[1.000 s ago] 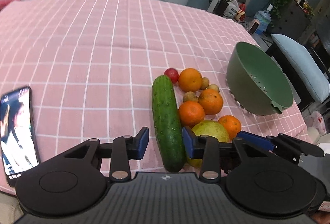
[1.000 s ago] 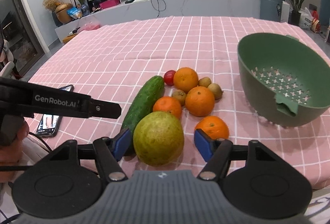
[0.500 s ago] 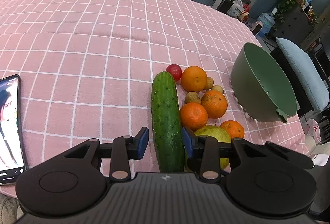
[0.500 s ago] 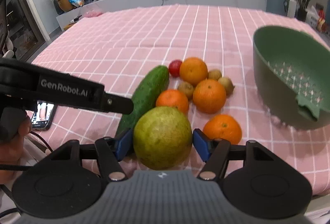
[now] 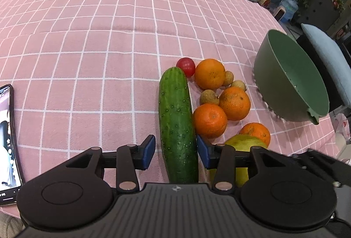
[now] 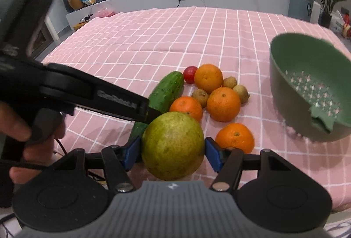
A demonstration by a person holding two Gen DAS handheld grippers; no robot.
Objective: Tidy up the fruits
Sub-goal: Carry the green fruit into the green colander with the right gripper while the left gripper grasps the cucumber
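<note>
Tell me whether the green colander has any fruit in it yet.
Empty. The green colander shows only its bare perforated bottom in the right wrist view; the oranges, cucumber and big green fruit all lie outside it on the pink tablecloth.

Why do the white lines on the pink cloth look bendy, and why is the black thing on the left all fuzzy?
Left wrist view: the fisheye lens bows the white grid lines of the pink checked tablecloth, while the long green cucumber looks sharp. Right wrist view: the black left gripper is smeared, its lettering unreadable, whereas the round yellow-green fruit stays crisp.
</note>
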